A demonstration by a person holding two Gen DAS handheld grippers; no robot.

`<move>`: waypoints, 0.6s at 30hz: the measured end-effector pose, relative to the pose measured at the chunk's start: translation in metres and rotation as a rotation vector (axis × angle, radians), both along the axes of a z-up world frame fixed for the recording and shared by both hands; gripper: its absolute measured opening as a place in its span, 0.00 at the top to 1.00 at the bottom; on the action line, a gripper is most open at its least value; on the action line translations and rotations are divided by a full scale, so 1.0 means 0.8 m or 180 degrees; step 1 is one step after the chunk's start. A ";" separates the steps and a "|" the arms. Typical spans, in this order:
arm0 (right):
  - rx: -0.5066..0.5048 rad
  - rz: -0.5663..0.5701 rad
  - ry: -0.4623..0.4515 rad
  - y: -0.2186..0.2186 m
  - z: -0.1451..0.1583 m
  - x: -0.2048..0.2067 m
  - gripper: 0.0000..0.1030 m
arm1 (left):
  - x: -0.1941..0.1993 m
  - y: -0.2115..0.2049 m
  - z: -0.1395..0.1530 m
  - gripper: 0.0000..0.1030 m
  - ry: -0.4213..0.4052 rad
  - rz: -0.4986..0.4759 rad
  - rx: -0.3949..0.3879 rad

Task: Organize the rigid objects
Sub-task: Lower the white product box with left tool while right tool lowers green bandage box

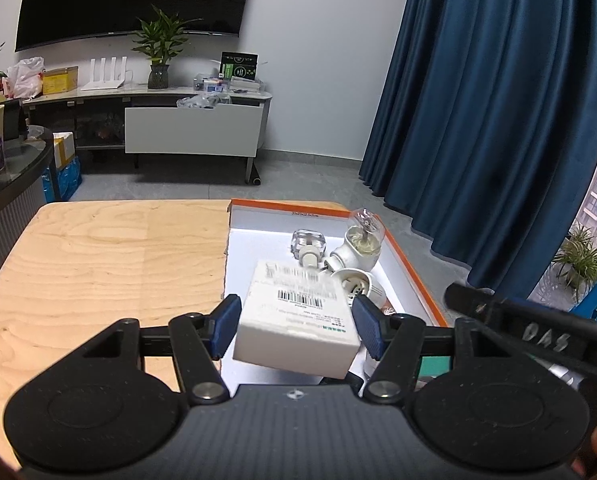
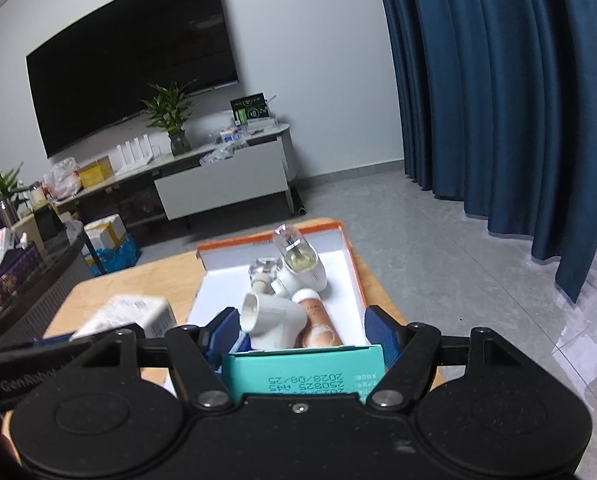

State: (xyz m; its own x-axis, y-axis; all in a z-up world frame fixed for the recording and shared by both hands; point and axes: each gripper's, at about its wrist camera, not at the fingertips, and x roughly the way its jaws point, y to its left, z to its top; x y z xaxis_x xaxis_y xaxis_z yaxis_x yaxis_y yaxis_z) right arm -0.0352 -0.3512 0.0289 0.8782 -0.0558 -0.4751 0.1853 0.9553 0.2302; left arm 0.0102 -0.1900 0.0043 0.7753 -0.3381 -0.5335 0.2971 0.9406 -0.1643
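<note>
The left gripper [image 1: 296, 326] sits low in the frame and its fingers [image 1: 227, 320] squeeze the white box [image 1: 298, 316] by its two flat sides. The box looks light and stiff, so the sides are a good hold. It hangs over the orange tray [image 1: 414, 268] on the desk [image 1: 98, 256]. The glass bulb [image 1: 364, 226] inside could break. The right gripper [image 2: 302, 338] holds the teal box [image 2: 302, 372].

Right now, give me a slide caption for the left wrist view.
Left tool grips a white barcoded box over the orange-rimmed tray of bulbs and fittings.
</note>
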 end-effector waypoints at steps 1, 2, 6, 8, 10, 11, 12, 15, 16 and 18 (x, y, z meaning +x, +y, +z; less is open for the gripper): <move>0.0023 0.0002 -0.0032 -0.002 0.004 0.000 0.19 | 0.000 0.000 -0.001 0.40 0.0007 0.0006 -0.0009; 0.0043 0.0015 -0.0055 -0.004 0.008 0.001 0.19 | 0.001 0.000 -0.001 0.40 0.0014 0.0009 -0.0018; 0.0091 0.0024 -0.0129 -0.011 0.024 0.006 0.19 | 0.000 0.000 0.001 0.41 0.0008 0.0006 -0.0025; 0.0055 0.0022 -0.0171 -0.011 0.032 0.008 0.19 | -0.001 0.000 0.003 0.41 -0.0018 -0.0009 -0.0022; 0.0005 0.0015 -0.0211 -0.010 0.039 0.011 0.19 | 0.000 -0.002 0.004 0.41 -0.0030 -0.0021 -0.0019; -0.0013 0.0017 -0.0227 -0.009 0.043 0.013 0.19 | 0.001 -0.001 0.004 0.41 -0.0029 -0.0033 -0.0017; -0.0037 0.0018 -0.0242 -0.009 0.047 0.014 0.19 | 0.002 -0.002 0.005 0.41 -0.0032 -0.0043 -0.0013; -0.0132 0.0022 -0.0273 -0.007 0.057 0.023 0.19 | 0.003 -0.003 0.005 0.41 -0.0051 -0.0068 -0.0004; -0.0153 0.0030 -0.0282 -0.006 0.060 0.026 0.19 | 0.004 -0.003 0.005 0.41 -0.0048 -0.0079 -0.0010; -0.0174 0.0034 -0.0297 -0.005 0.064 0.032 0.19 | 0.007 -0.005 0.004 0.41 -0.0042 -0.0093 -0.0010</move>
